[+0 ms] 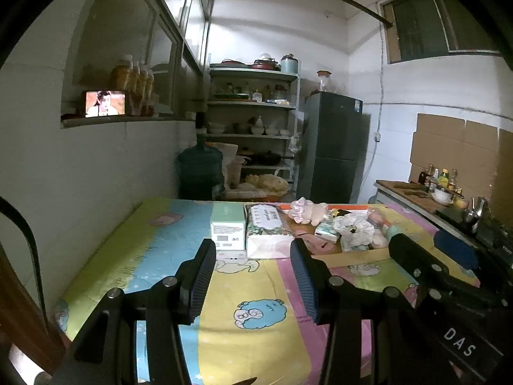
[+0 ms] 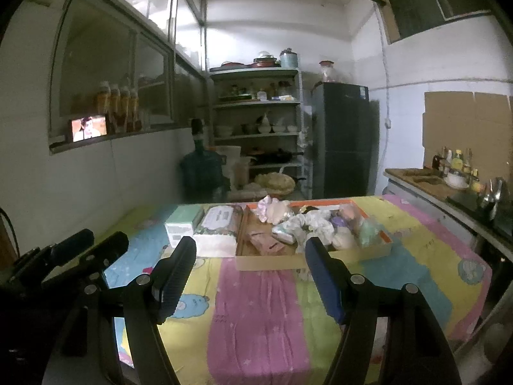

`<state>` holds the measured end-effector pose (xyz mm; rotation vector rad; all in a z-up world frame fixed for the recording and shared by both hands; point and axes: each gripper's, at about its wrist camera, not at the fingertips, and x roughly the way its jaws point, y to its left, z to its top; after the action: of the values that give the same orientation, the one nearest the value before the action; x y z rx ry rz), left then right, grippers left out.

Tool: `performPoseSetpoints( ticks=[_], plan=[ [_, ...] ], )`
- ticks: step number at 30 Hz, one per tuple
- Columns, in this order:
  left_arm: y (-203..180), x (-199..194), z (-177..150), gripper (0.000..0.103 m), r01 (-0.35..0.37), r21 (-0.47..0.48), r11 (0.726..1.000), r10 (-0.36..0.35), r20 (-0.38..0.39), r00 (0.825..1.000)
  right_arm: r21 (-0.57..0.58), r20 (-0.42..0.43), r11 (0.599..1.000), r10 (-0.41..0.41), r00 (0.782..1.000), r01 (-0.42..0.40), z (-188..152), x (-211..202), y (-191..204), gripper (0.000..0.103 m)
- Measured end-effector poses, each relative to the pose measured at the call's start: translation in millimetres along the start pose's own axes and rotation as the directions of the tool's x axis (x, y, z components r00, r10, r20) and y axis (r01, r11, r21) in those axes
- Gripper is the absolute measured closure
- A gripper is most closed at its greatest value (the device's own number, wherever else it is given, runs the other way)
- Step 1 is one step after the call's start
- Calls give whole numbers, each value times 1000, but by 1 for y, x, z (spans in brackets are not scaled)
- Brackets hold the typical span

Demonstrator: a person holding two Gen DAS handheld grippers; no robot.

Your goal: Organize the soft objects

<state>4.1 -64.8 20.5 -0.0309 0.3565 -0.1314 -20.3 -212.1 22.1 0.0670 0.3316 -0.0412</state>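
soft items (image 2: 307, 224) piled in cardboard tray (image 2: 269, 261) on table; two boxes (image 2: 198, 231) just left of tray.

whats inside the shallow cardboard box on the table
The cardboard box holds a pile of soft items: a pink scrunchie, crumpled white cloth, a tissue pack and pastel plush pieces. Whatever lies beneath the pile is covered.

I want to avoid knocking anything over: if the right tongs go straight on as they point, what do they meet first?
Probably the near wall of the shallow cardboard tray holding the soft things, ahead between the open right tongs. Only bare tablecloth lies before it, though depth is uncertain.
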Motion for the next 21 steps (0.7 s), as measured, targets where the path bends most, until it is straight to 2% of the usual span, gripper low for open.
performPoseSetpoints(
  ticks=[21],
  plan=[
    [4, -7, -1, 55, -13, 7, 1000, 13, 3, 1000, -1, -5, 1000, -18, 1000, 18, -2, -5, 8, 30]
  ],
)
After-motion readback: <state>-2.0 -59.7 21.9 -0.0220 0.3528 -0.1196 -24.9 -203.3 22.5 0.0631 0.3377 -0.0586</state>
